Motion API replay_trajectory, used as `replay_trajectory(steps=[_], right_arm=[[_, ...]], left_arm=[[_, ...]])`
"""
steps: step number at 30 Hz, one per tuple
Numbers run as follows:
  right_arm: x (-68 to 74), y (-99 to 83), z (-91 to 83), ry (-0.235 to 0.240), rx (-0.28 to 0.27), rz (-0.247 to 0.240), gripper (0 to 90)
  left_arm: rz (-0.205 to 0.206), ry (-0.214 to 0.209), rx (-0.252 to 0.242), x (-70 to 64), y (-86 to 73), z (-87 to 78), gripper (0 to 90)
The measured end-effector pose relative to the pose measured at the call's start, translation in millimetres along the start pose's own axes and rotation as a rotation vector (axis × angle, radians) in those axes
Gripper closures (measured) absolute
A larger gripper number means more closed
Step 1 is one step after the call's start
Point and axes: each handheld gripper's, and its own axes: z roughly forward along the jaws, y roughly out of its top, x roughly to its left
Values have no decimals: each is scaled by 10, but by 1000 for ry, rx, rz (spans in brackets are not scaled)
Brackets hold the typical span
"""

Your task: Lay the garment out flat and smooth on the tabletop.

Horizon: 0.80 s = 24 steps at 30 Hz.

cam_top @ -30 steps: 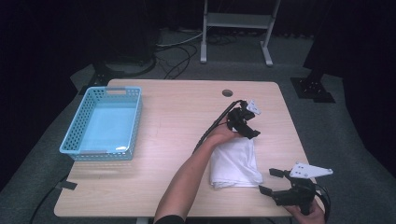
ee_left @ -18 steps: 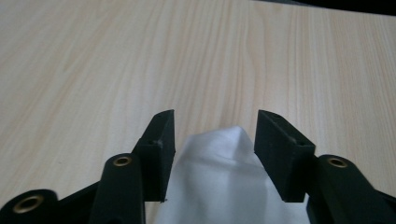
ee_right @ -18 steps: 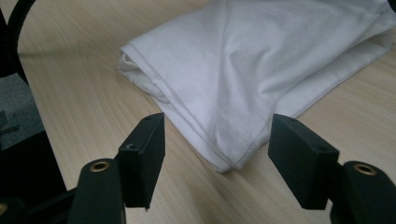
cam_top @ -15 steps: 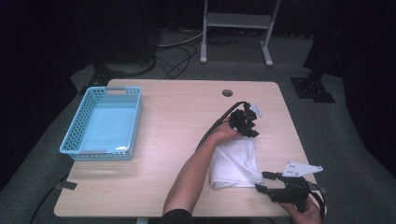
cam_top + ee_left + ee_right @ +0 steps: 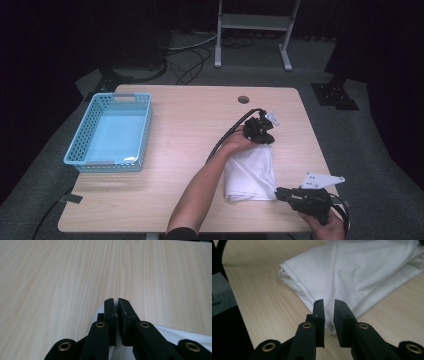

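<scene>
Two claws meet a folded white cloth (image 5: 251,171) on the tabletop (image 5: 190,125): left claw (image 5: 116,305) clamps its far corner, right claw (image 5: 329,305) slightly parted at its near corner.

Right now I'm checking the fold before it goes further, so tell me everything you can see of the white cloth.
The white cloth is plain, thin woven-looking fabric, folded into a rough rectangle of several layers with stitched hems along its edges. It lies flat on the wooden table, near the right front. The left gripper is at its far edge, jaws nearly shut, with cloth under them. The right gripper has its jaws slightly apart over a near corner.
</scene>
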Motion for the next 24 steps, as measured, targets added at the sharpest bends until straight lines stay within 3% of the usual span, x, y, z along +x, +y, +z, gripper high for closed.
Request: replay_trajectory(steps=[7, 12, 13, 14, 15, 16, 22, 24], right_arm=[[73, 63, -37, -1, -4, -4, 847], [99, 76, -64, -21, -12, -2, 870], [98, 76, -81, -31, -12, 7, 812], [98, 76, -81, -31, -12, 7, 812], [82, 65, -84, -62, 2, 1, 722], [57, 53, -75, -67, 17, 15, 696], [-92, -49, 1, -49, 67, 104, 632], [-99, -52, 13, -45, 76, 110, 632]], left_arm=[[-6, 30, -73, -42, -14, -306, 864], [-3, 47, -105, -67, -31, -424, 865], [-1, 49, -110, -77, -32, -454, 865], [-1, 49, -110, -77, -32, -454, 865], [4, 52, -113, -84, -30, -464, 865], [12, 52, -112, -100, -20, -476, 865], [20, 51, -116, -138, -2, -467, 865], [19, 50, -116, -139, -2, -465, 865]])
